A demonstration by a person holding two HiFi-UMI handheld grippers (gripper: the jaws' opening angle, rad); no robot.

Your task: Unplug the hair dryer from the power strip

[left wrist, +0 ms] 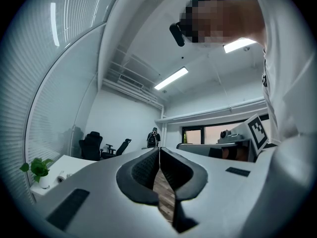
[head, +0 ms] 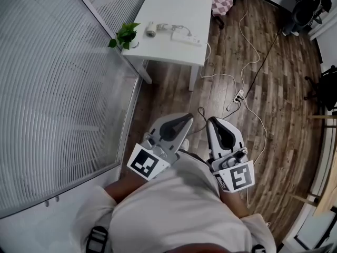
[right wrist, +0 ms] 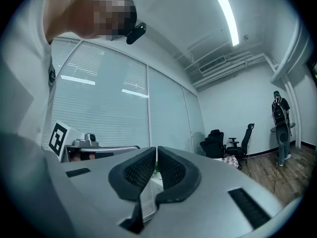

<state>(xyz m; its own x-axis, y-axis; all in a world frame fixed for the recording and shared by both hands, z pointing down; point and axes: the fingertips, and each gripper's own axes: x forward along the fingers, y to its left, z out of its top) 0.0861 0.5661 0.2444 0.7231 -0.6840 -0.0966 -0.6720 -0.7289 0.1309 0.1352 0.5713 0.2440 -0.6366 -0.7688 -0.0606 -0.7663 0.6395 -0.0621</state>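
Observation:
On the white table (head: 174, 9) far ahead lie a white hair dryer (head: 151, 29) and a white power strip (head: 187, 37), joined by a short cord. My left gripper (head: 187, 118) and right gripper (head: 212, 121) are held close to my body over the wood floor, well short of the table. Both point toward it. In the left gripper view the left gripper (left wrist: 159, 150) has its jaws closed together with nothing between them. The right gripper (right wrist: 156, 149) is likewise shut and empty in the right gripper view.
A small potted plant (head: 125, 36) stands at the table's left corner beside a glass wall with blinds (head: 58, 88). Cables and a second power strip (head: 238, 95) trail over the floor to the right. Office chairs (head: 308, 7) stand at the far right, where a person (right wrist: 280, 128) is standing.

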